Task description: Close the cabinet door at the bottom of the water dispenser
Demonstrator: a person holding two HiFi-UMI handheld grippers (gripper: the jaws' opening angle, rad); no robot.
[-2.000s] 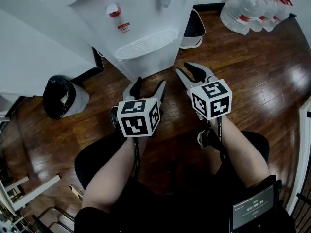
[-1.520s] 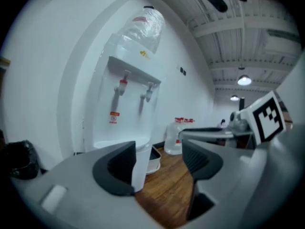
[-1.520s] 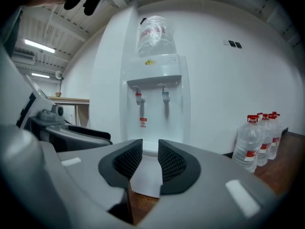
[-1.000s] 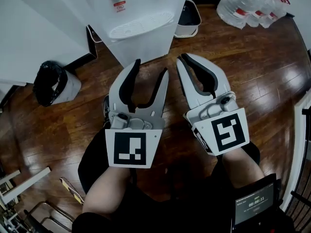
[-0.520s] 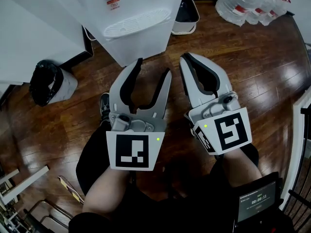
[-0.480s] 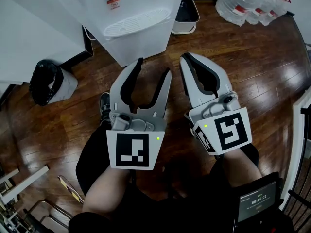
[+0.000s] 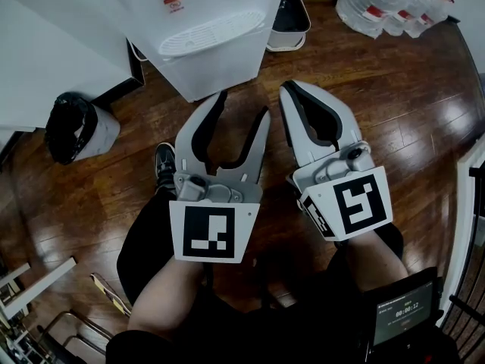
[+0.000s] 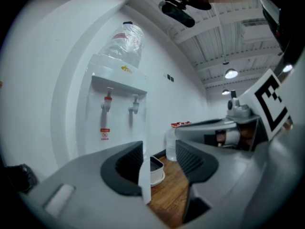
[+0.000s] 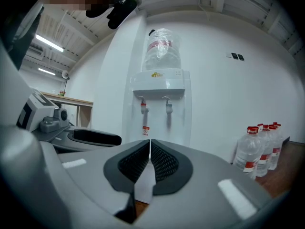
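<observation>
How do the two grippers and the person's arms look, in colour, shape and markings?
Both are light grey. The left gripper and the right gripper each have two curved jaws lined with black ribbed pads. Behind the jaws each carries a white cube with black square markers. No sleeves cover the forearms; the clothing below is dark.

floor (image 7: 409, 105): dark wood planks, glossy
water dispenser (image 7: 220, 67): smooth white plastic
water bottles (image 7: 379, 6): clear plastic
bin bag (image 7: 67, 126): shiny black plastic
</observation>
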